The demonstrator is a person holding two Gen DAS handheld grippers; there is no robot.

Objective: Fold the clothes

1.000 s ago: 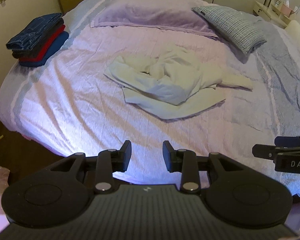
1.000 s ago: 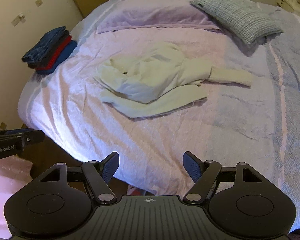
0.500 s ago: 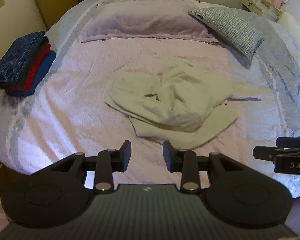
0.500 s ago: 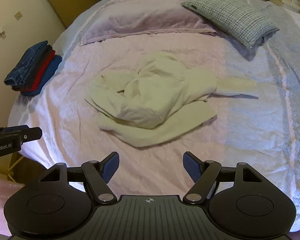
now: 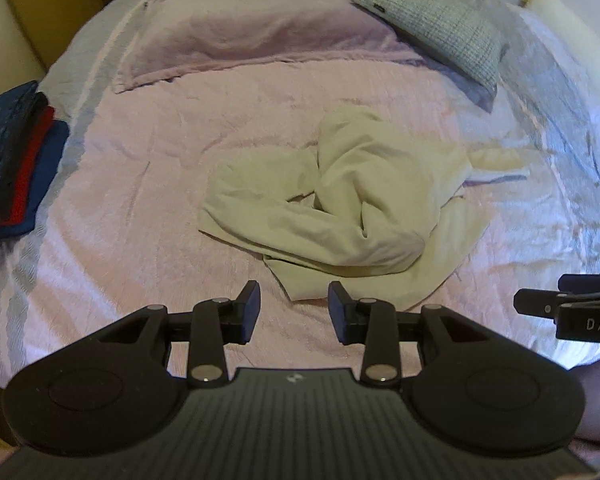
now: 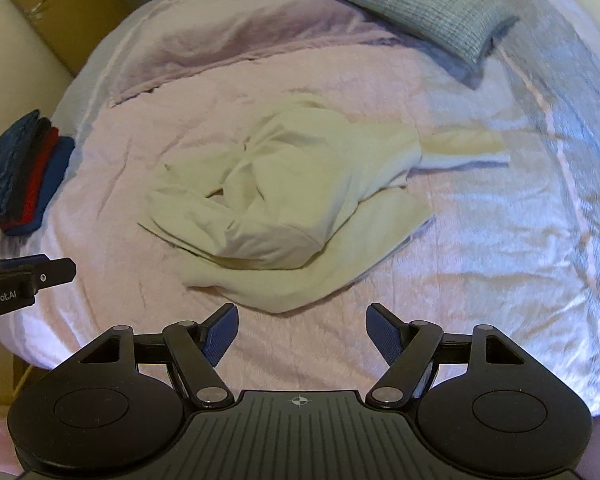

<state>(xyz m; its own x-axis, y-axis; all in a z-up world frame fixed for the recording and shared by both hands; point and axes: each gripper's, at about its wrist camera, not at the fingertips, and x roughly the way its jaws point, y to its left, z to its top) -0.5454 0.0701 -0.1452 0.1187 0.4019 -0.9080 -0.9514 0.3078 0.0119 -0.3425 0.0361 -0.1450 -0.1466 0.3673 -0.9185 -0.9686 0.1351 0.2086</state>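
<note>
A crumpled cream long-sleeved garment [image 5: 352, 208] lies in a heap in the middle of the bed [image 5: 140, 200]; it also shows in the right wrist view [image 6: 284, 204], with one sleeve [image 6: 464, 146] stretched to the right. My left gripper [image 5: 294, 308] is open and empty, just short of the garment's near hem. My right gripper [image 6: 302, 334] is open wider and empty, also just before the near hem. Each gripper's tip shows at the edge of the other's view.
A stack of folded clothes [image 5: 12, 160], blue, black and red, sits at the bed's left edge, also in the right wrist view [image 6: 24, 176]. A lilac pillow [image 5: 252, 36] and a checked pillow [image 5: 440, 28] lie at the head.
Both grippers have moved forward over the bed toward the garment, which now looms larger and sits just ahead of the fingertips. Their openings are unchanged.
</note>
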